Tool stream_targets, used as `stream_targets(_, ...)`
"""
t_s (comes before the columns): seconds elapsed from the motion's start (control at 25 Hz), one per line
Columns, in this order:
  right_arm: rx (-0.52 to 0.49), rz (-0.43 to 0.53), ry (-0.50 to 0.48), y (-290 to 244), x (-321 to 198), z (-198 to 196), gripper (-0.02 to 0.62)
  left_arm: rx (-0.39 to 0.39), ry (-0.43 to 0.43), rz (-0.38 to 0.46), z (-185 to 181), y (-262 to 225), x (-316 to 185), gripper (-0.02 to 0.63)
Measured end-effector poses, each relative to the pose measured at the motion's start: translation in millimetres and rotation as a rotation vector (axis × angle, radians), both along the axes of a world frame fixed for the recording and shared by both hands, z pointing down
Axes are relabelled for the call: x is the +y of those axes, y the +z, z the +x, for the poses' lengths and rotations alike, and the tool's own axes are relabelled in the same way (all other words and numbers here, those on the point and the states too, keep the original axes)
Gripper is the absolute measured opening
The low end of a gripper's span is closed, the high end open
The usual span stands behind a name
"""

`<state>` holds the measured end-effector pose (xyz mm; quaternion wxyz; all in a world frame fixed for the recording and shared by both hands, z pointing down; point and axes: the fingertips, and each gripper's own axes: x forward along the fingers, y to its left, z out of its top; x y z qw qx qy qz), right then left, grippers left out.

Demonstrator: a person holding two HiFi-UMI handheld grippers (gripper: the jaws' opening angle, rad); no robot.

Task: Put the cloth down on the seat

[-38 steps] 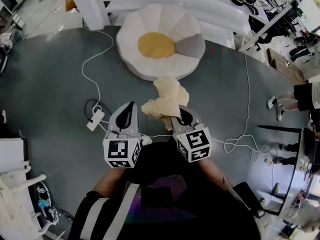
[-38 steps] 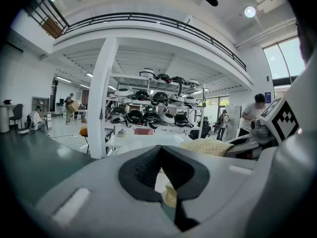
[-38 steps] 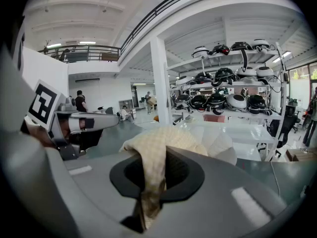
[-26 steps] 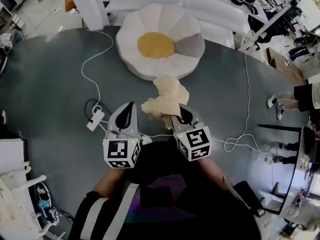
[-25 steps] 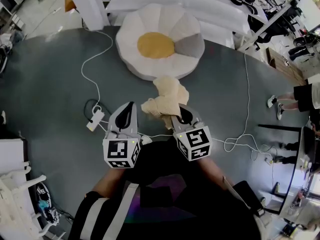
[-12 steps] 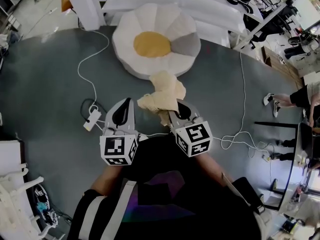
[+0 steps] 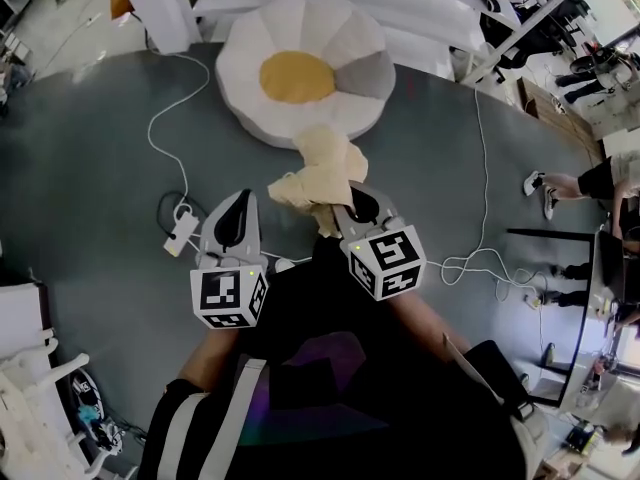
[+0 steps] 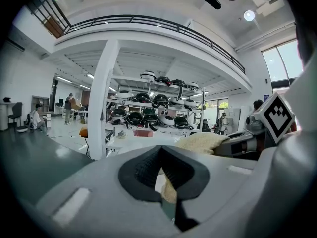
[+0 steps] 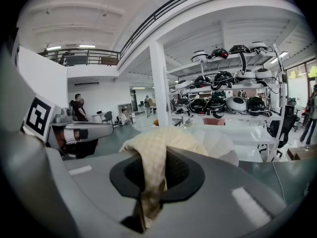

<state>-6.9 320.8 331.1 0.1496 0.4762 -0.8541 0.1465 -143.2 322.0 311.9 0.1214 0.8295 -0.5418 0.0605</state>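
The seat (image 7: 300,78) is a round floor cushion, white petals around a yellow centre with one grey petal, lying on the grey floor ahead of me. A crumpled cream cloth (image 7: 320,173) hangs from my right gripper (image 7: 352,208), which is shut on it. The cloth's far end reaches the seat's near edge. In the right gripper view the cloth (image 9: 153,155) drapes through the right gripper (image 9: 161,157), with the seat (image 9: 225,150) beyond. My left gripper (image 7: 232,230) is level with it to the left, shut and empty. In the left gripper view, the left gripper (image 8: 159,152) has the cloth (image 8: 200,142) behind it.
A white cable (image 7: 160,118) runs from the seat to a power strip (image 7: 181,236) left of my left gripper. Another cable (image 7: 478,168) loops on the right. A person's legs (image 7: 570,183) stand at the right edge. A white pillar (image 7: 170,8) and benches stand behind the seat.
Both grippers and the cloth have drifted a little forward toward the seat, and the seat sits slightly further left in view. The hold on the cloth is unchanged.
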Motion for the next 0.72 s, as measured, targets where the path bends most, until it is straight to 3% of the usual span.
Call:
stream_targets(0.4,-0.019,-0.021,-0.064,8,-48,-19,0.031,-0.028,-0.075,-0.025,-22,3,-33,0.0)
stream_targets(0.72,-0.003,-0.075,-0.079,29,-99,-7,0.031,-0.01,-0.091,-0.085,-8,23,-86,0.0)
